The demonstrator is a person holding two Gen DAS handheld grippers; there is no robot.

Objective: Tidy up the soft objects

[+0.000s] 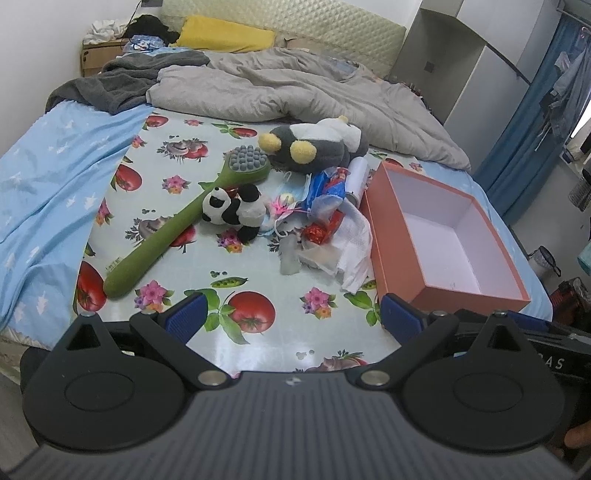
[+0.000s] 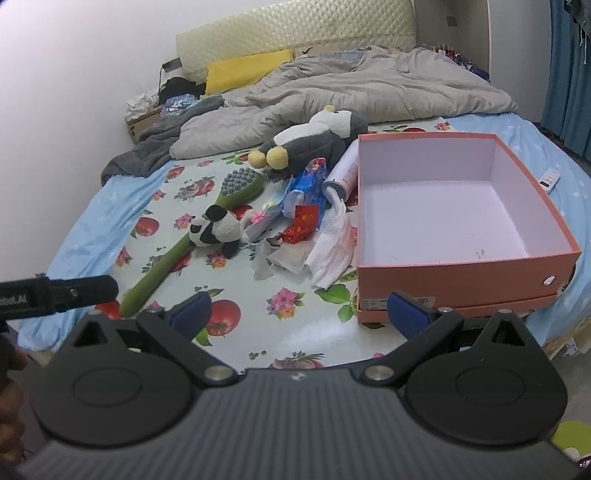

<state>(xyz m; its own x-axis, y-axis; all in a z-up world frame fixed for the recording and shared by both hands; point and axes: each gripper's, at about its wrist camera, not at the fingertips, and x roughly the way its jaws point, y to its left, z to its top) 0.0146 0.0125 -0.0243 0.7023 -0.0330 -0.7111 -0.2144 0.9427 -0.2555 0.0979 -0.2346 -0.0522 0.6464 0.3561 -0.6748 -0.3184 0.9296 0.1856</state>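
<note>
A small panda plush lies on the fruit-print cloth, on a green massage brush. A grey and white penguin plush lies behind it. An empty orange box stands to the right. My left gripper is open and empty over the cloth's near edge. My right gripper is open and empty in front of the box's near left corner.
A heap of wrappers, tissue and a spray can lies between the plushes and the box. A rumpled grey quilt and a yellow pillow fill the back of the bed. Blue sheet lies left.
</note>
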